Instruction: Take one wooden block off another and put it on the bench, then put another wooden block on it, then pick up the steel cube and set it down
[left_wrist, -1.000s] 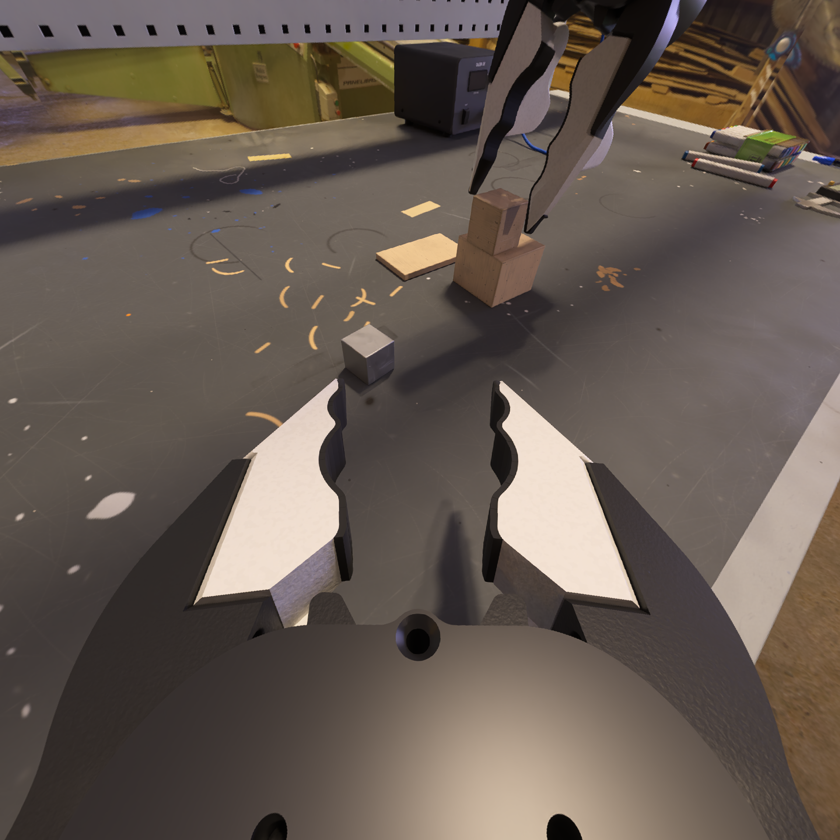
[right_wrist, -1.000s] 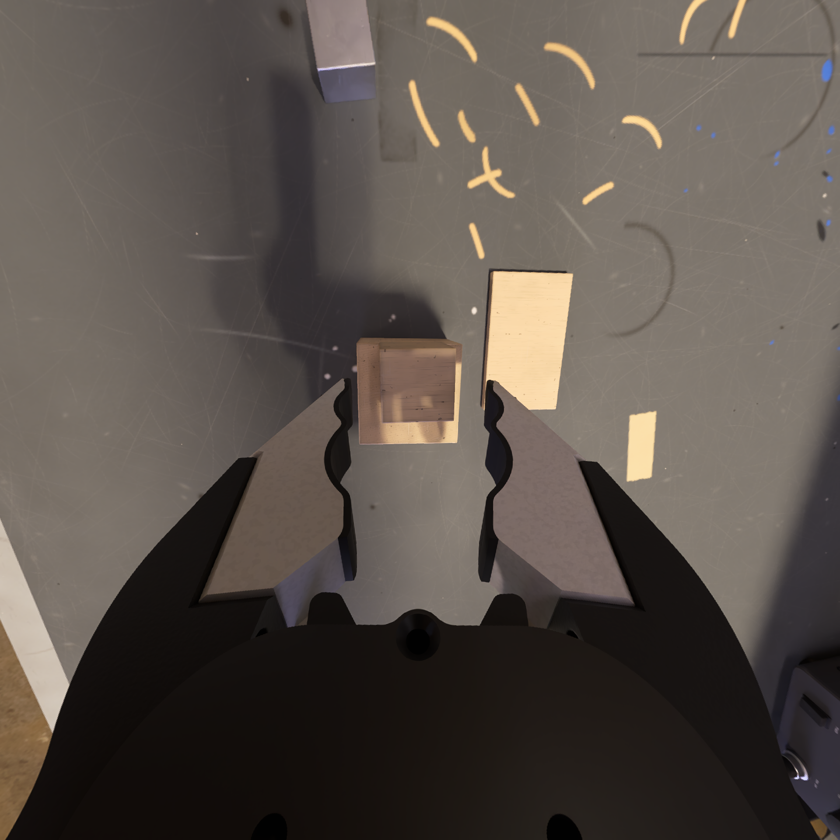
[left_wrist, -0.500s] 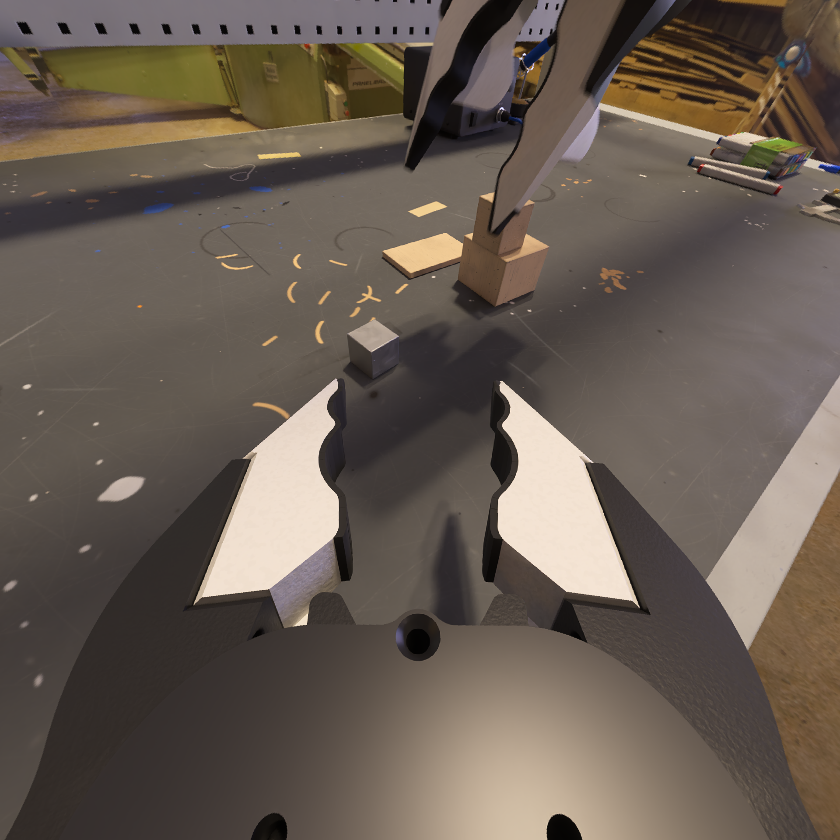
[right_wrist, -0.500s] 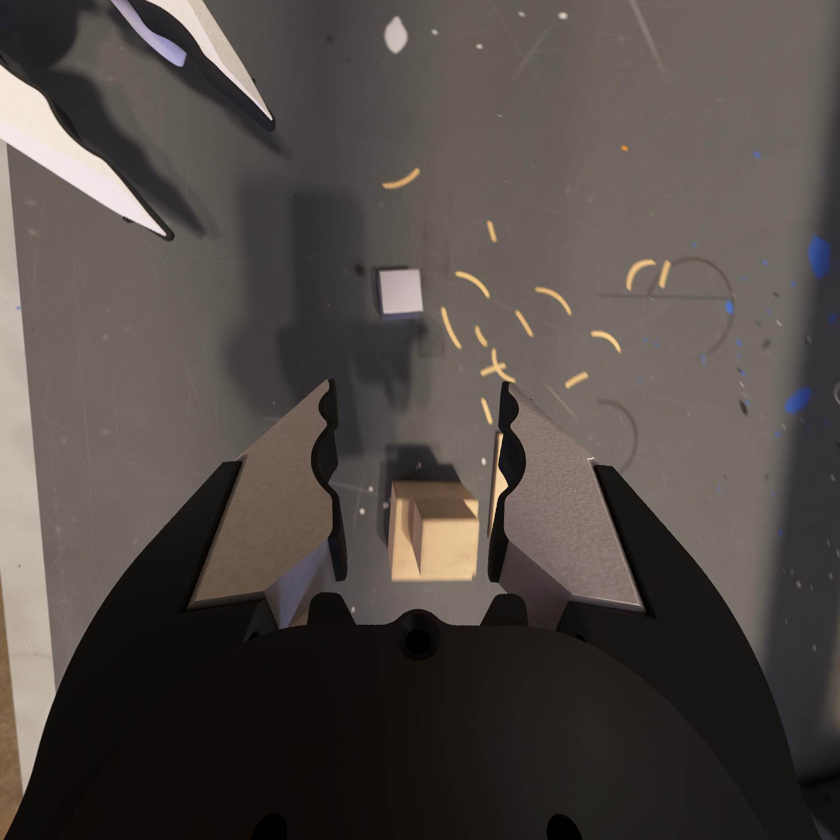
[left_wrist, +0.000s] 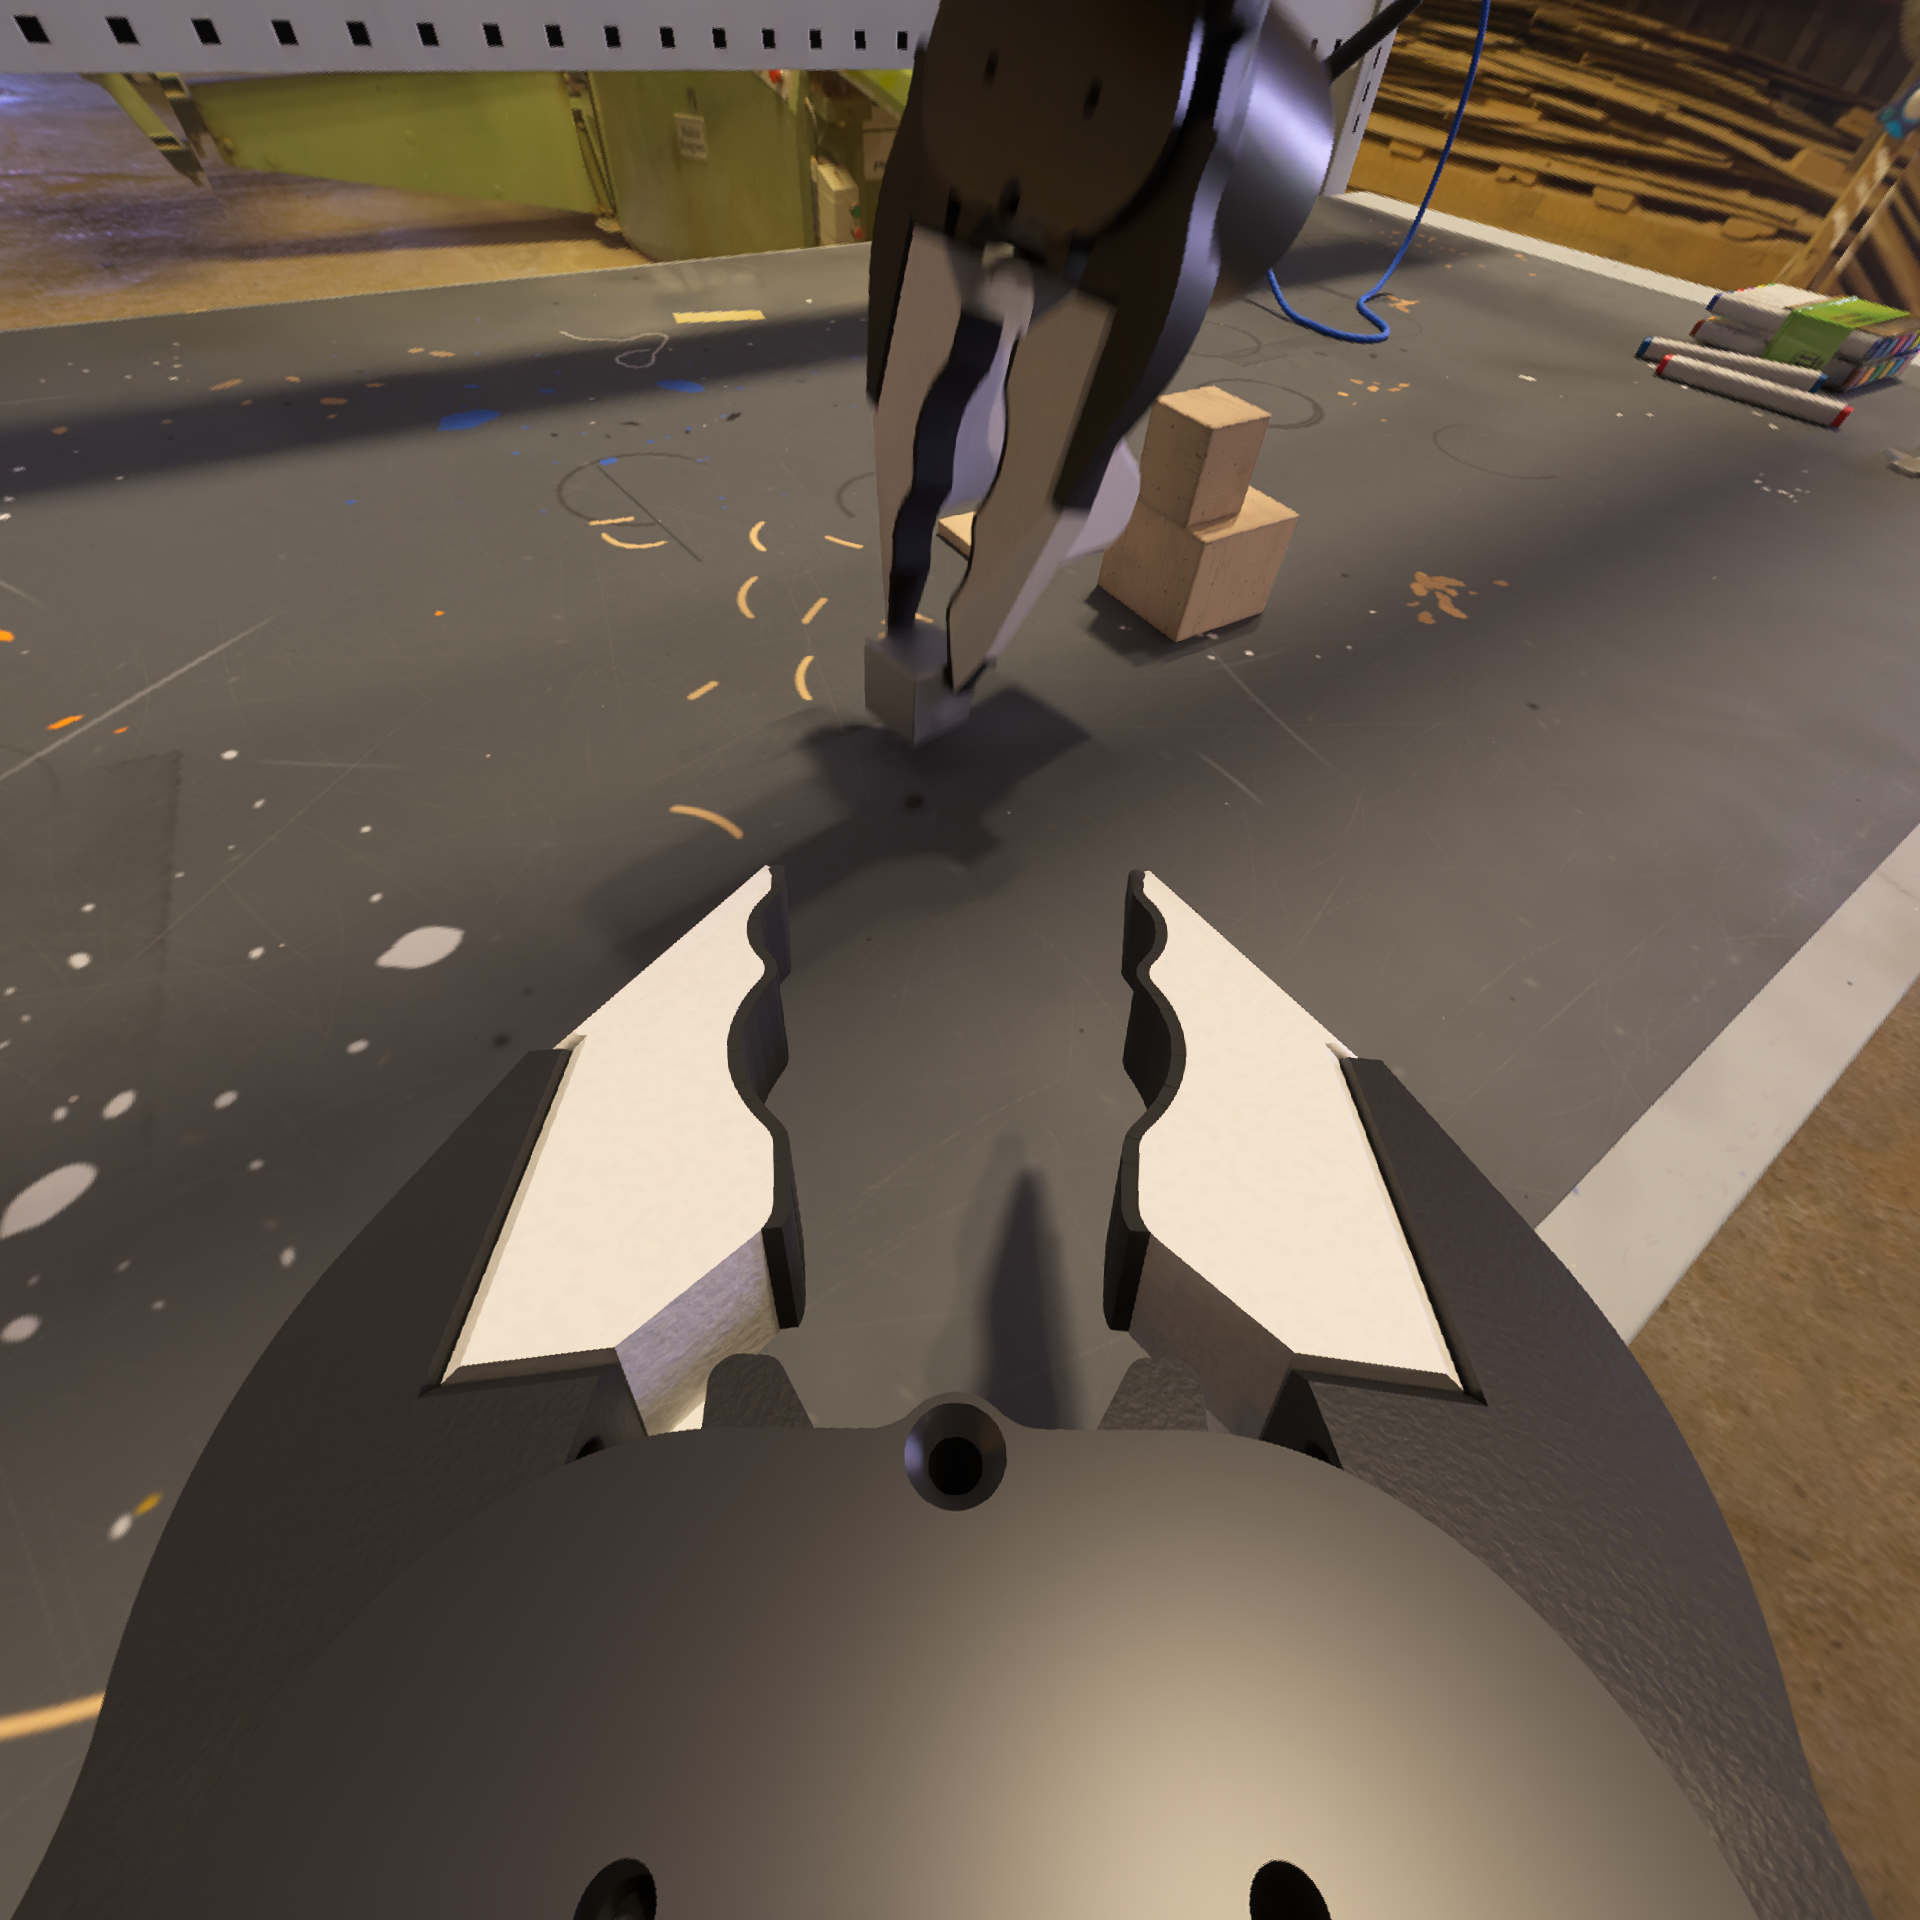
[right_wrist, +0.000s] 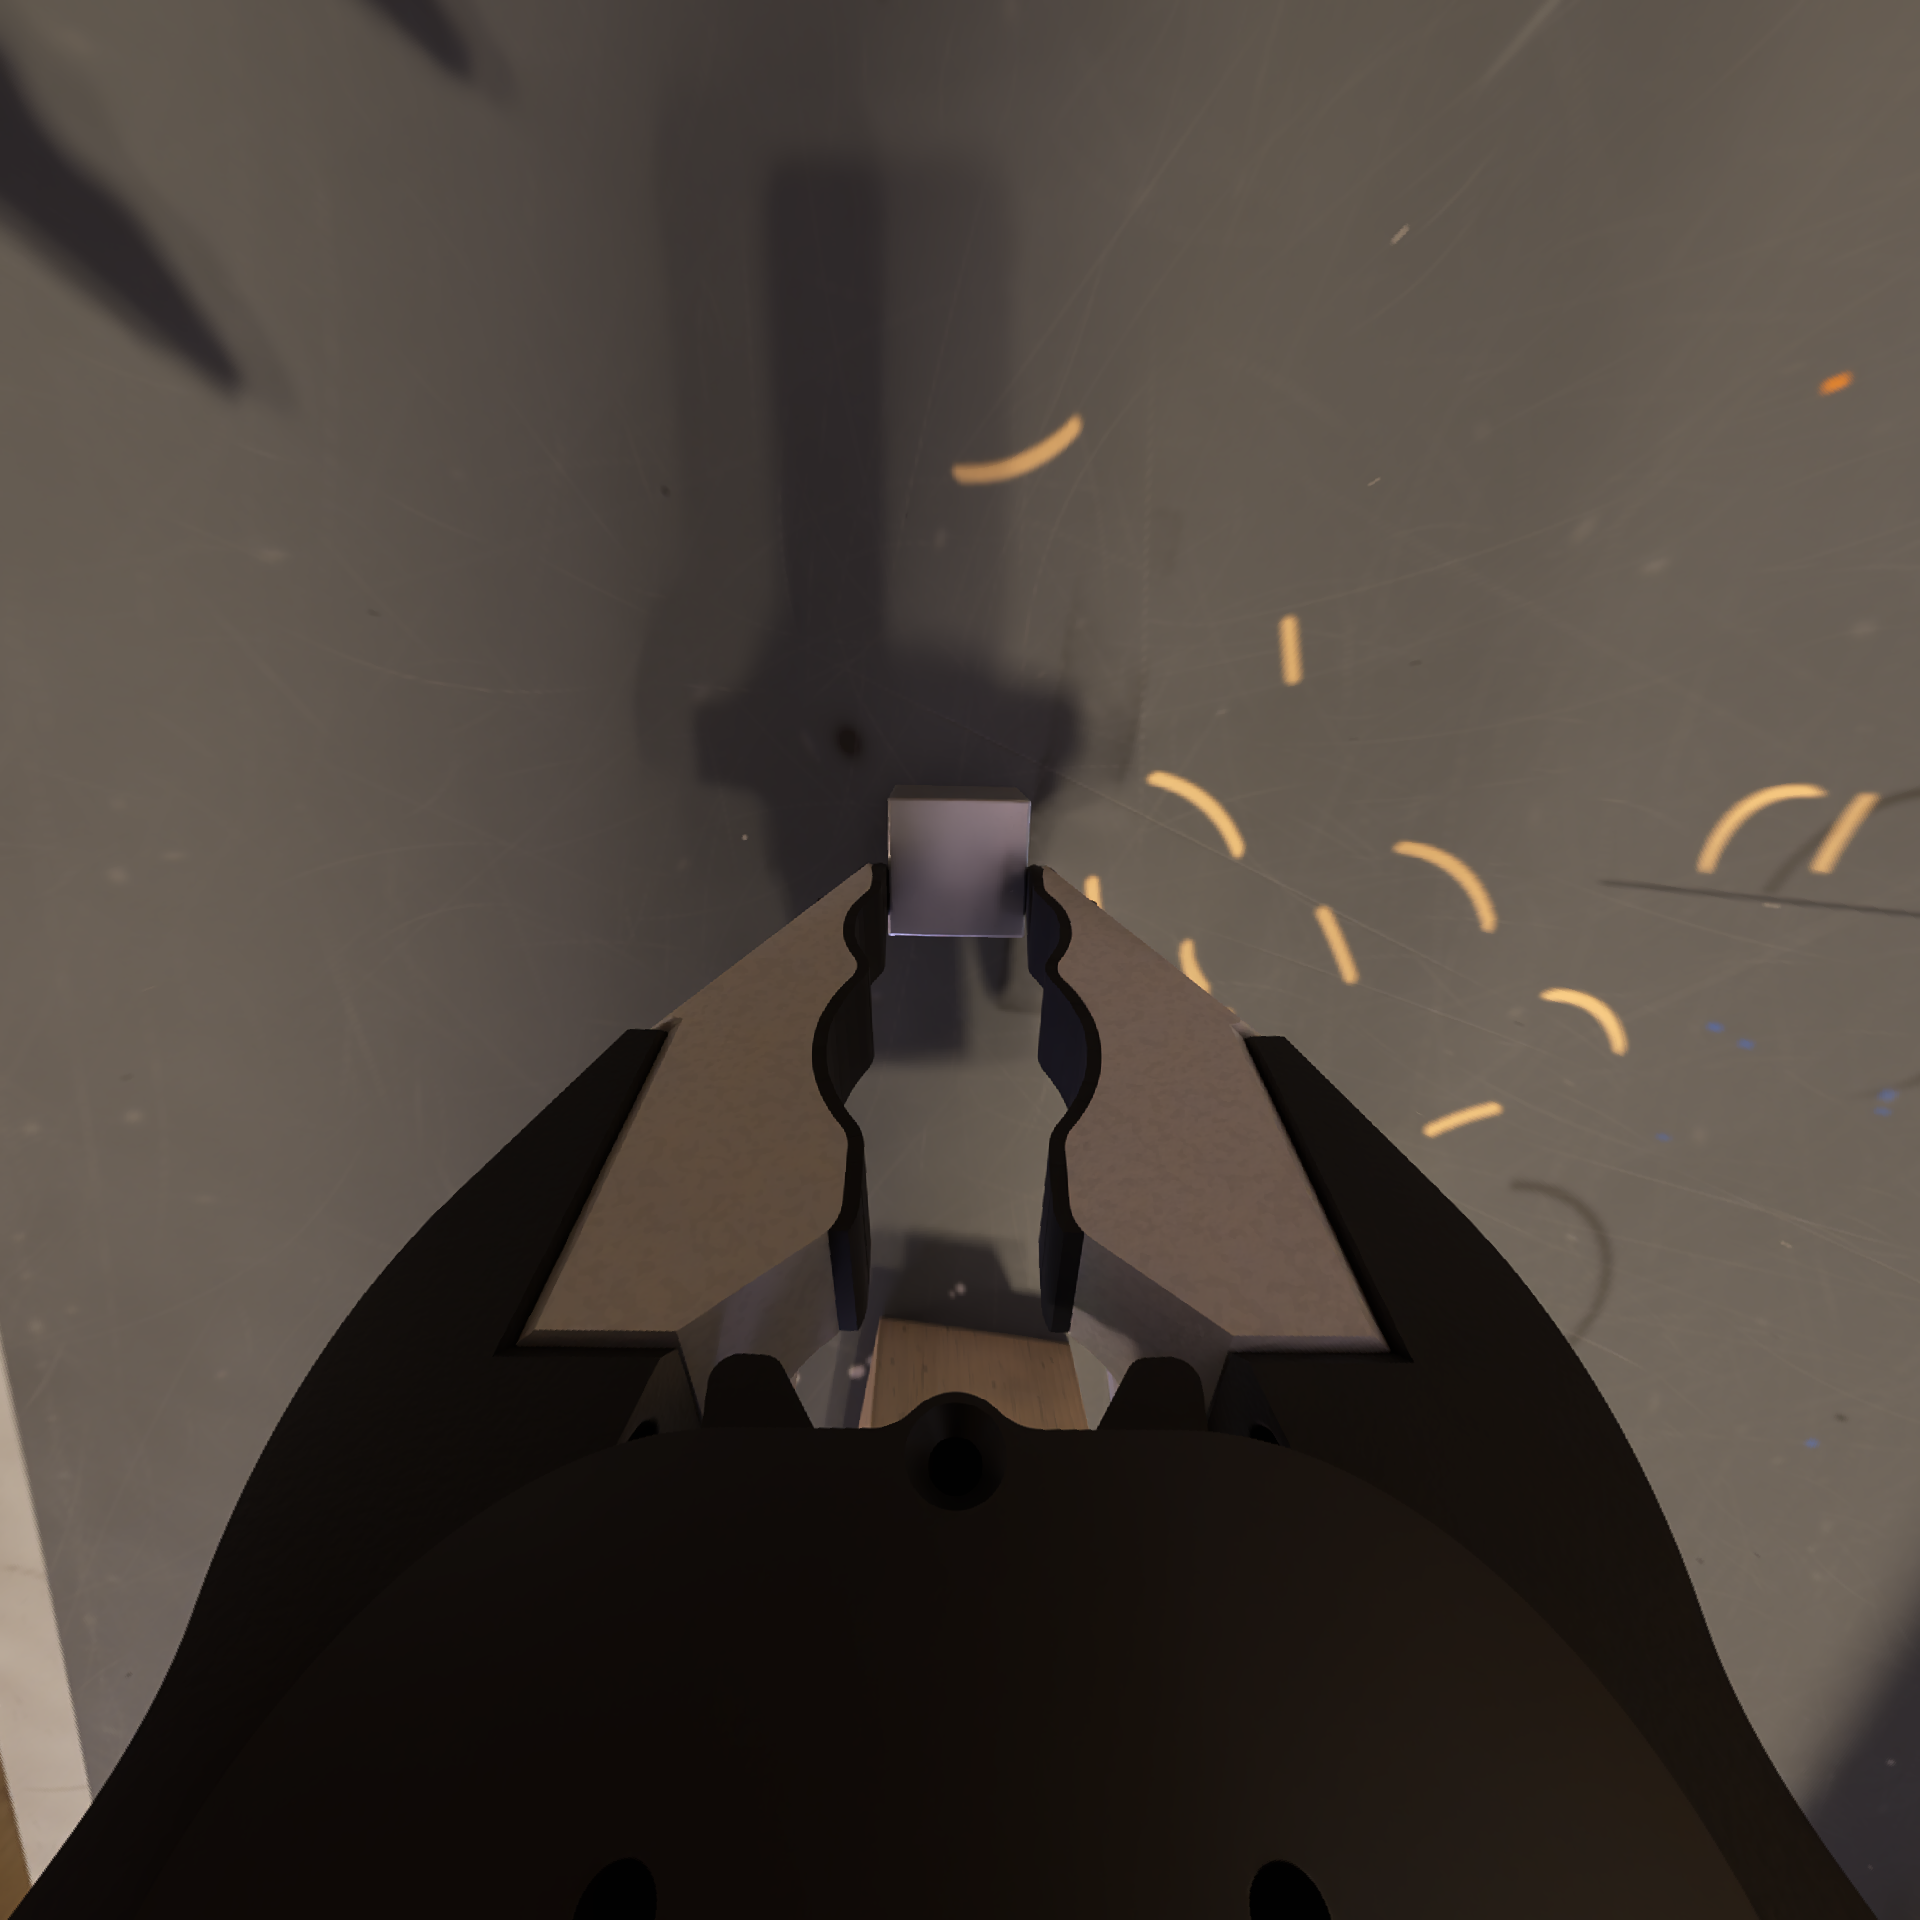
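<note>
The steel cube (right_wrist: 956, 878) sits between the fingertips of my right gripper (right_wrist: 956, 883), which is shut on its two sides. In the left wrist view the right gripper (left_wrist: 930, 665) points down onto the cube (left_wrist: 904, 691), low at the dark bench. I cannot tell whether the cube touches the bench. A small wooden block (left_wrist: 1205, 457) stands on a larger wooden block (left_wrist: 1205, 566) just right of it. A strip of wood (right_wrist: 977, 1371) shows at the base of the right fingers. My left gripper (left_wrist: 956, 883) is open and empty, nearer than the cube.
A thin wooden plate (left_wrist: 961, 530) lies partly hidden behind the right gripper. Markers and a green box (left_wrist: 1787, 343) lie at the far right, and a blue cable (left_wrist: 1351, 312) at the back. The bench's pale edge strip (left_wrist: 1714, 1091) runs along the right.
My right gripper left the wooden stack, moved over to the steel cube, came down and shut on it. My left gripper has stayed open and drawn back a little.
</note>
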